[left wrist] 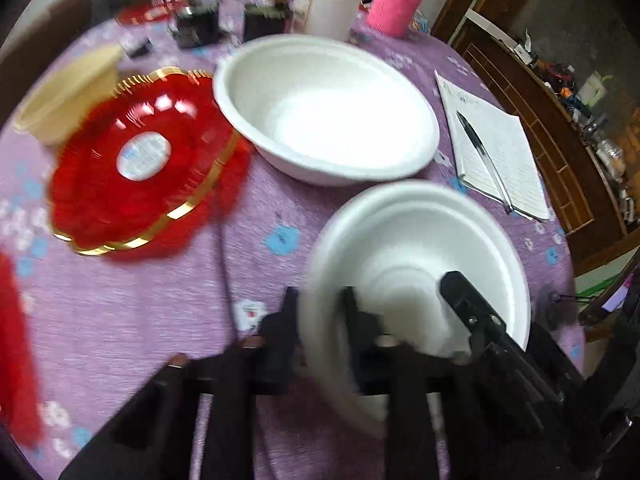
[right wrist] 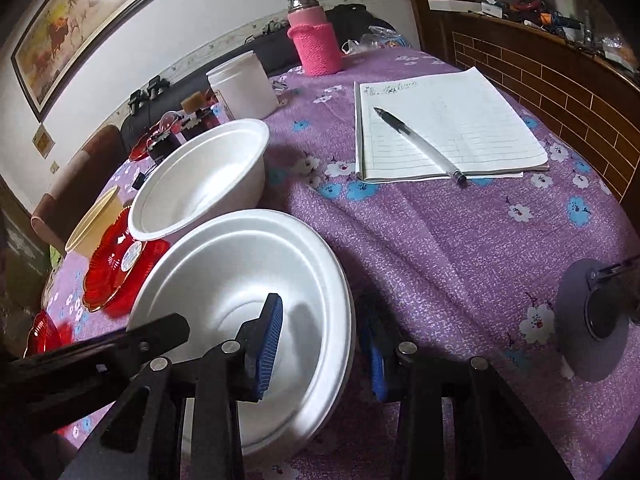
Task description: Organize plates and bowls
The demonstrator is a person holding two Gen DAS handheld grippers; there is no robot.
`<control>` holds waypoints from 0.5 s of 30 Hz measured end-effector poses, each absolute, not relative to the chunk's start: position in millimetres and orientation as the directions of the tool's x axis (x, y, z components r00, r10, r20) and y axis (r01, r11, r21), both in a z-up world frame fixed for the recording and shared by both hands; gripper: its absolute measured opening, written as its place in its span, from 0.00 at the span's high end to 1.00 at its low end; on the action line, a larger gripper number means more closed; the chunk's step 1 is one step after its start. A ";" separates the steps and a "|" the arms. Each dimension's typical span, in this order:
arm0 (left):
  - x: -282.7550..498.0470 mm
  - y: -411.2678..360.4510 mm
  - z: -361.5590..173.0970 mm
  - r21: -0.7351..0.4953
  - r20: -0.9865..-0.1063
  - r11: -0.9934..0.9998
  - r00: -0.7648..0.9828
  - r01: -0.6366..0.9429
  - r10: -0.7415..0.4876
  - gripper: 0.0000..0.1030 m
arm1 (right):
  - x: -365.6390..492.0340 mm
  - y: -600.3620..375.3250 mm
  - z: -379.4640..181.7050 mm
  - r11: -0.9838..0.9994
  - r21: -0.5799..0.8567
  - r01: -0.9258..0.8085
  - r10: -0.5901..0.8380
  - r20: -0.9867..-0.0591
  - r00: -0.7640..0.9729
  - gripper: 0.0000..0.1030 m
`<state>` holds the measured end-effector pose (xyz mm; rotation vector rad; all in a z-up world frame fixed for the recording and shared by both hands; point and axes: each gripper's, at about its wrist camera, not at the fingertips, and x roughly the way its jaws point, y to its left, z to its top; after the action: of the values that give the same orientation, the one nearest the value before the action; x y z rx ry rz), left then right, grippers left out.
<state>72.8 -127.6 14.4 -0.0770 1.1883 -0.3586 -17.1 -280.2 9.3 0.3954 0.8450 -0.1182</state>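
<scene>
A white foam bowl (left wrist: 416, 256) (right wrist: 248, 304) sits tilted at the near edge of the purple table. My left gripper (left wrist: 320, 316) straddles its left rim, one finger outside and one inside. My right gripper (right wrist: 324, 340) straddles its right rim, blue-padded fingers (right wrist: 268, 344) on either side; its black finger shows in the left wrist view (left wrist: 472, 312). A second white foam bowl (left wrist: 324, 108) (right wrist: 204, 176) stands behind. A red gold-rimmed plate (left wrist: 136, 164) (right wrist: 120, 264) lies to the left. A cream bowl (left wrist: 68, 96) (right wrist: 94, 220) stands beyond it.
A notebook (left wrist: 496, 148) (right wrist: 444, 128) with a pen (right wrist: 420, 144) lies at the right. A white tub (left wrist: 328, 2) (right wrist: 244, 86), a pink-sleeved flask (left wrist: 394, 0) (right wrist: 314, 36) and small dark items stand at the back. Another red plate (right wrist: 44, 332) lies at the near left.
</scene>
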 end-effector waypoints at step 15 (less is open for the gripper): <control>39.6 -97.3 41.8 -0.221 -0.861 0.946 0.408 0.238 -0.304 0.86 | -25.4 -256.6 16.5 0.931 0.354 0.094 0.186 -0.677 0.712 0.89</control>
<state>39.6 -97.3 41.8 -0.0668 1.0990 -0.3420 -25.4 -256.6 16.5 0.3809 0.7816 0.0524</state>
